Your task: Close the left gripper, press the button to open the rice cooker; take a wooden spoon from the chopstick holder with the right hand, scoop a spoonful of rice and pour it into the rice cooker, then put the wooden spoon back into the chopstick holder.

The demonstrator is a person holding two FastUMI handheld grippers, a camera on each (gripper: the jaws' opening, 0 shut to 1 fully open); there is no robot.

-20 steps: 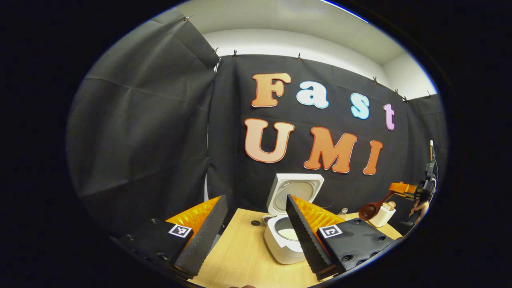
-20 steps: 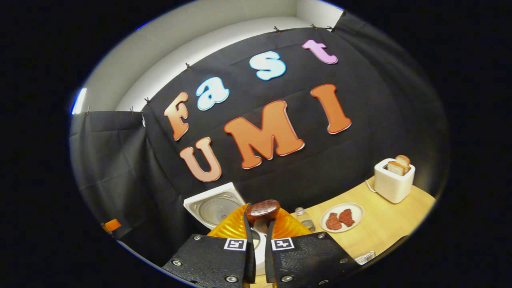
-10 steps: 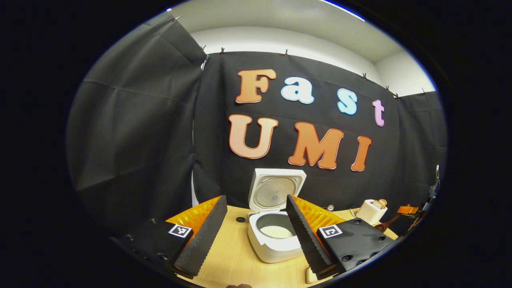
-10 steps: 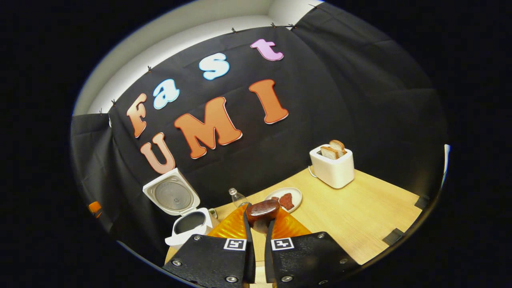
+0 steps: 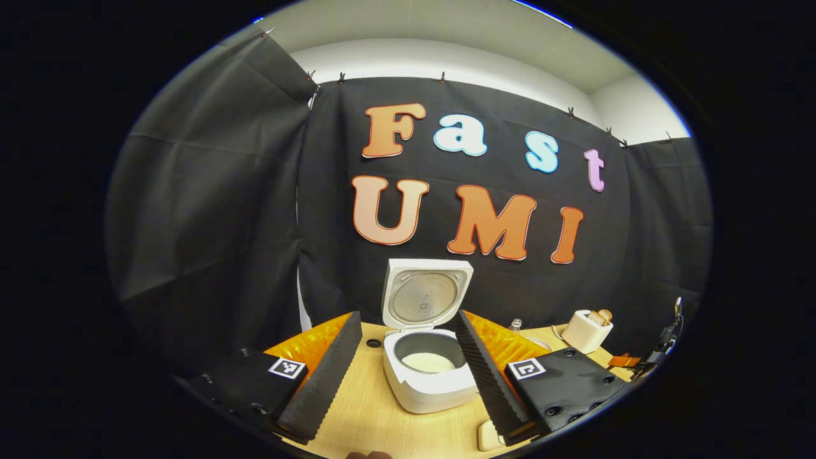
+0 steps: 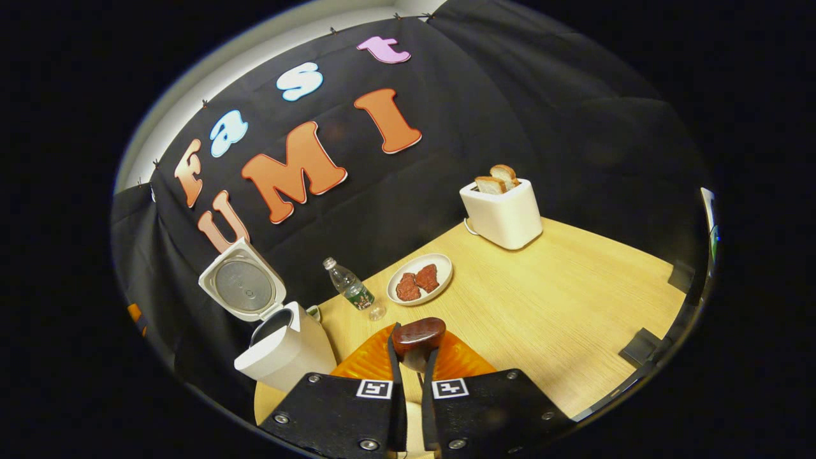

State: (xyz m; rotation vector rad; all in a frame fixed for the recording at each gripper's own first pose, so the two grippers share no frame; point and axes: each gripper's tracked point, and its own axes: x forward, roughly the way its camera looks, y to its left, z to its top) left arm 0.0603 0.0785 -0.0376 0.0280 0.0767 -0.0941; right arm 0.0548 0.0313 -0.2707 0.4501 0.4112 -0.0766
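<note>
The white rice cooker point(image 5: 426, 389) stands open on the wooden table point(image 5: 376, 414), its lid point(image 5: 426, 296) upright and white rice point(image 5: 427, 362) in the pot. My left gripper point(image 5: 407, 317) is open in front of it, holding nothing, and the cooker shows between its fingers. My right gripper point(image 6: 415, 333) is shut on the wooden spoon point(image 6: 418, 334), whose dark brown bowl sticks out past the fingertips, above the table. In the right gripper view the open cooker point(image 6: 287, 350) stands apart at the lower left. The right gripper also appears at the far right edge point(image 5: 663, 344).
A clear bottle point(image 6: 349, 290) stands beside a white plate point(image 6: 440, 268) with two pieces of meat. A white toaster point(image 6: 500, 210) holding bread stands at the back of the table point(image 6: 574, 306). A small cream object point(image 5: 488, 437) lies at the near edge.
My right gripper has swung right with the spoon, away from the cooker, which slid to the left of its view. The left gripper shifted, so the cooker now sits centred between its fingers.
</note>
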